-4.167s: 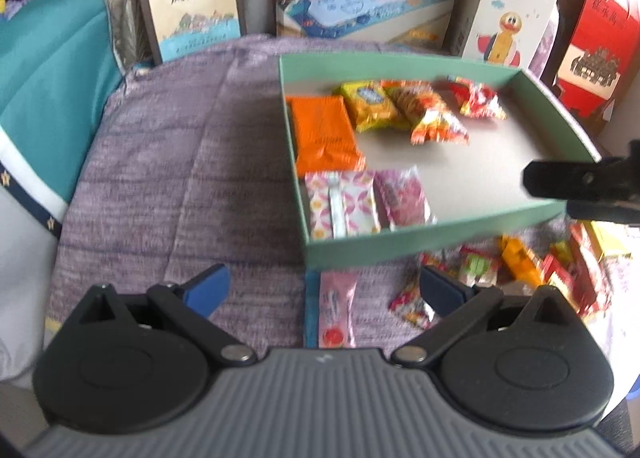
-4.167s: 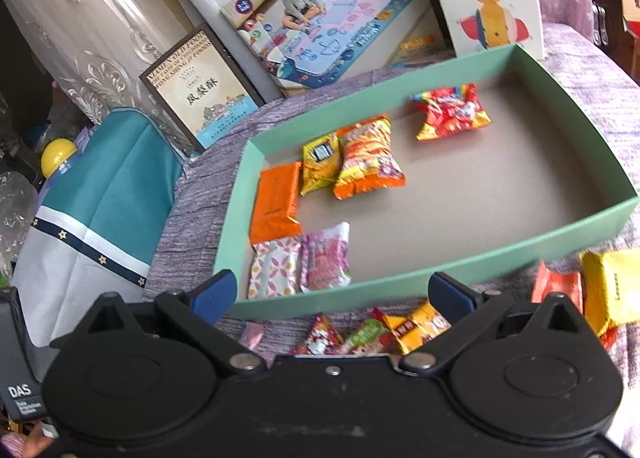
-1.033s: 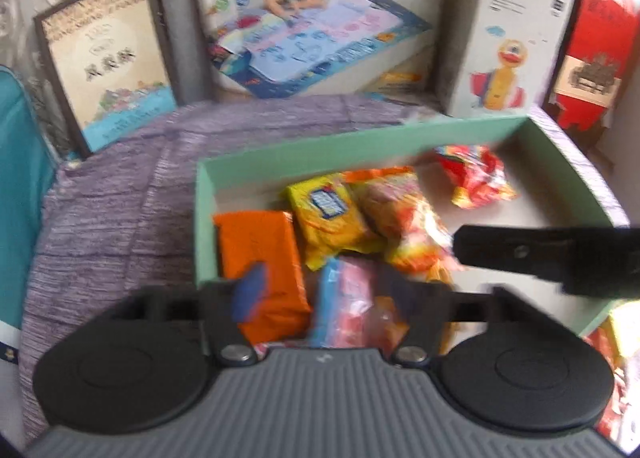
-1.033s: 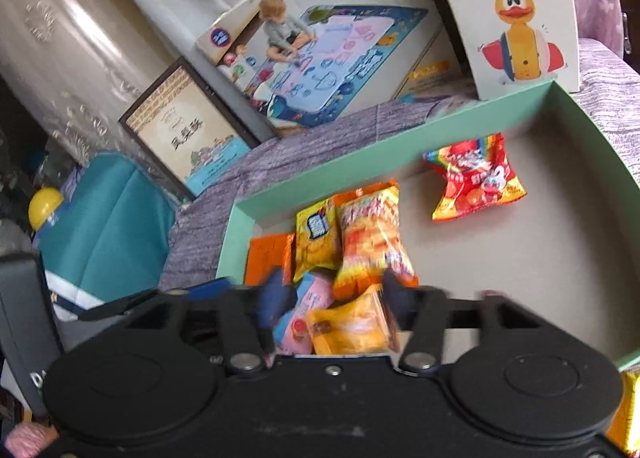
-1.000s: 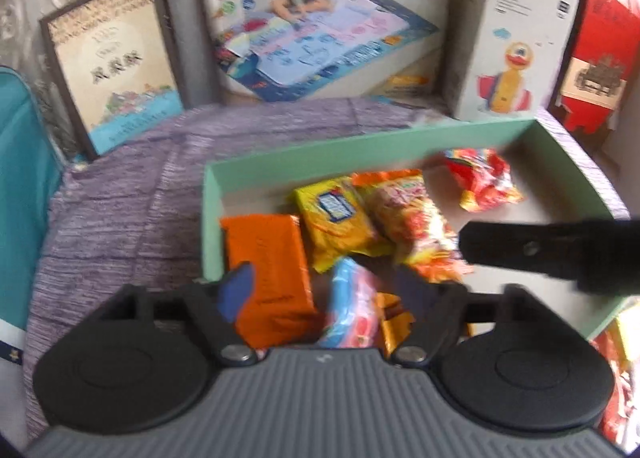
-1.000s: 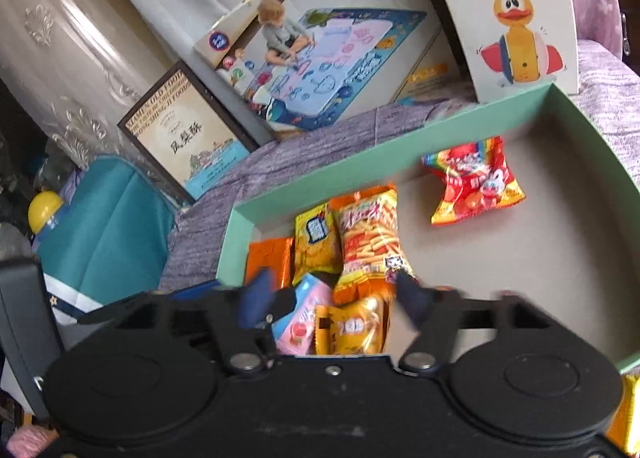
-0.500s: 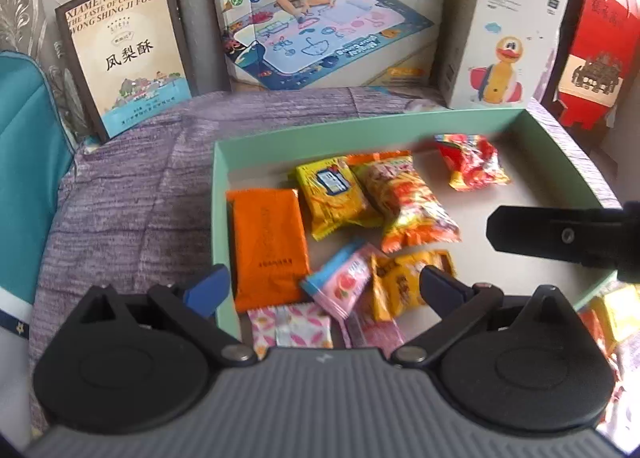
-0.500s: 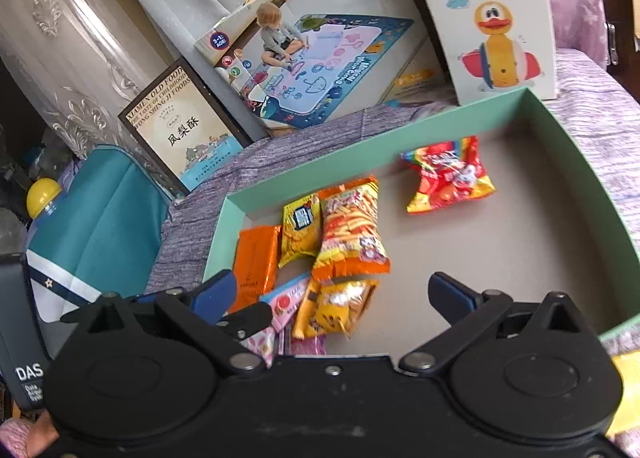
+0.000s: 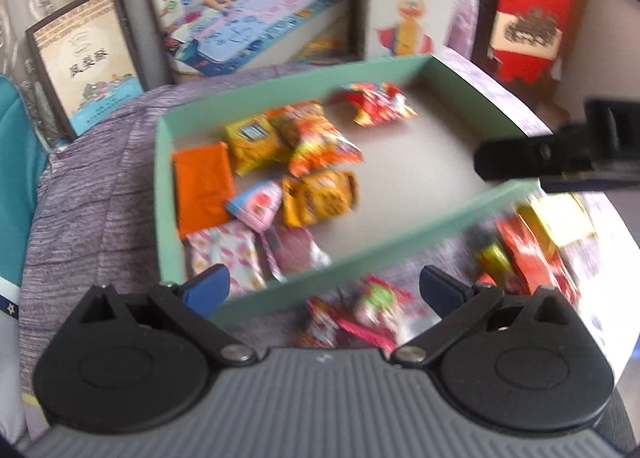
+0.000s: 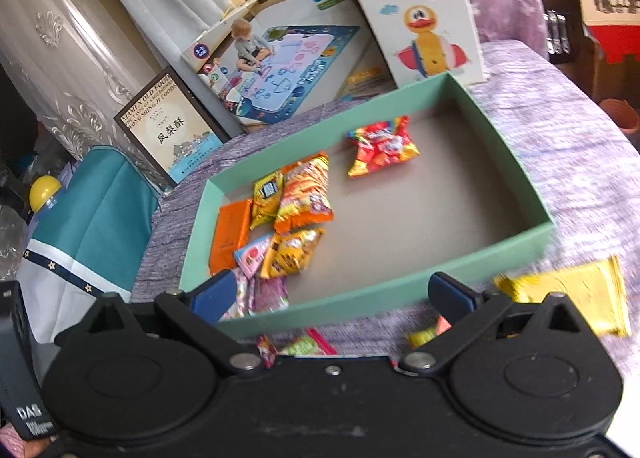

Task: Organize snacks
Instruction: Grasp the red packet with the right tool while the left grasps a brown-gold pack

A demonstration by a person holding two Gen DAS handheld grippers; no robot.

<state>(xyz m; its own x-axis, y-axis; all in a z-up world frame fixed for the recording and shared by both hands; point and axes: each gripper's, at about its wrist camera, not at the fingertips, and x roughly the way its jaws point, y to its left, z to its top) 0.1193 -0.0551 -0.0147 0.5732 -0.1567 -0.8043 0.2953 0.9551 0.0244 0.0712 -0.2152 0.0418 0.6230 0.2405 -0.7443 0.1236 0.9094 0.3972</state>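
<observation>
A green tray (image 9: 404,250) (image 10: 404,290) on a purple cloth holds several snack packets, among them an orange packet (image 9: 202,186), a pink-and-blue packet (image 9: 258,204) (image 10: 252,254) and a yellow-brown packet (image 9: 320,196) (image 10: 294,250). Loose snacks (image 9: 360,318) lie on the cloth in front of the tray, and a yellow packet (image 10: 568,294) lies to the right. My left gripper (image 9: 320,290) is open and empty above the tray's near wall. My right gripper (image 10: 330,296) is open and empty above the same wall. The right gripper's body (image 9: 560,158) shows at the right of the left wrist view.
Boxes stand behind the tray: a framed book-like box (image 10: 172,130), a play-mat box (image 10: 280,54), a duck box (image 10: 416,14) and a red box (image 9: 536,14). A teal cover (image 10: 88,210) hangs at the left. More red and yellow snacks (image 9: 536,242) lie at the front right.
Both grippers opened and left the pink-and-blue and yellow-brown packets in the tray. Both have since pulled back toward me, so the loose snacks in front of the tray show again.
</observation>
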